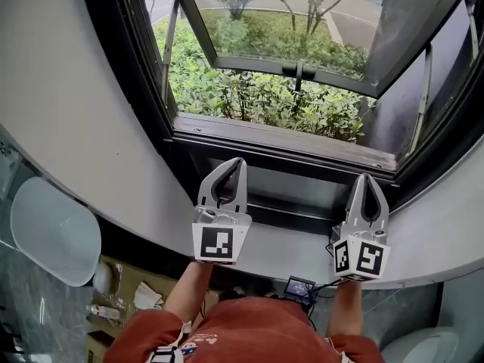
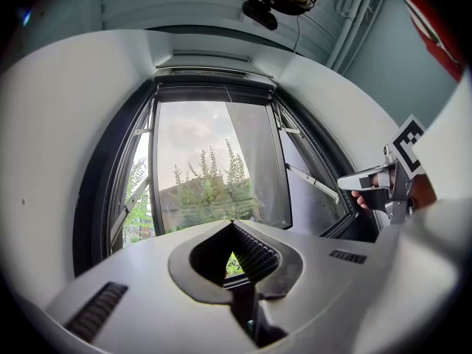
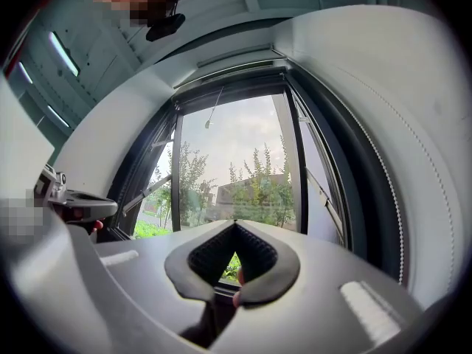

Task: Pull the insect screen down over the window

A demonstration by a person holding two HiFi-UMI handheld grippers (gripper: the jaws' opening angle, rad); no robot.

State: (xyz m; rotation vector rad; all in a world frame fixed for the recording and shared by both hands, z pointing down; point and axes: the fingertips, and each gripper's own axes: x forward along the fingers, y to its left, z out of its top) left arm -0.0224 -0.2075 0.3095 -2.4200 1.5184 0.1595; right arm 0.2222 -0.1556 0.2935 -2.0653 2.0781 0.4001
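Both tools waited closed and empty over the curved white windowsill point(image 1: 287, 257); the grey left tool with its black-and-white marker cube point(image 1: 239, 162) had its pads meeting at the tip with nothing between them, and the matching grey right tool point(image 1: 366, 177), well apart from it on the right, was pinched together the same way.

Beyond them the tall dark-framed window point(image 1: 287, 148) lay uncovered, its glass sash point(image 1: 302, 29) swung outward over green shrubs; the insect screen had not been drawn and seemed to be rolled inside the pale housing along the far top edge of the frame point(image 2: 214, 71); a thin pull cord ending in a small bead point(image 3: 208, 123) hung from that top edge, left of centre in the opening.

The hazards were judged to lie mostly in the reach; the cord hung well above the tools, and shut jaws would have to part before closing on something so thin, so a miss or a slipping pinch looked likely; a pull from one side only could drag the screen askew and jam it in the side tracks; a let-go partway down might let it spring back up; the dark latch handle on the sash's near rail point(image 1: 299, 72) might foul the screen's path.
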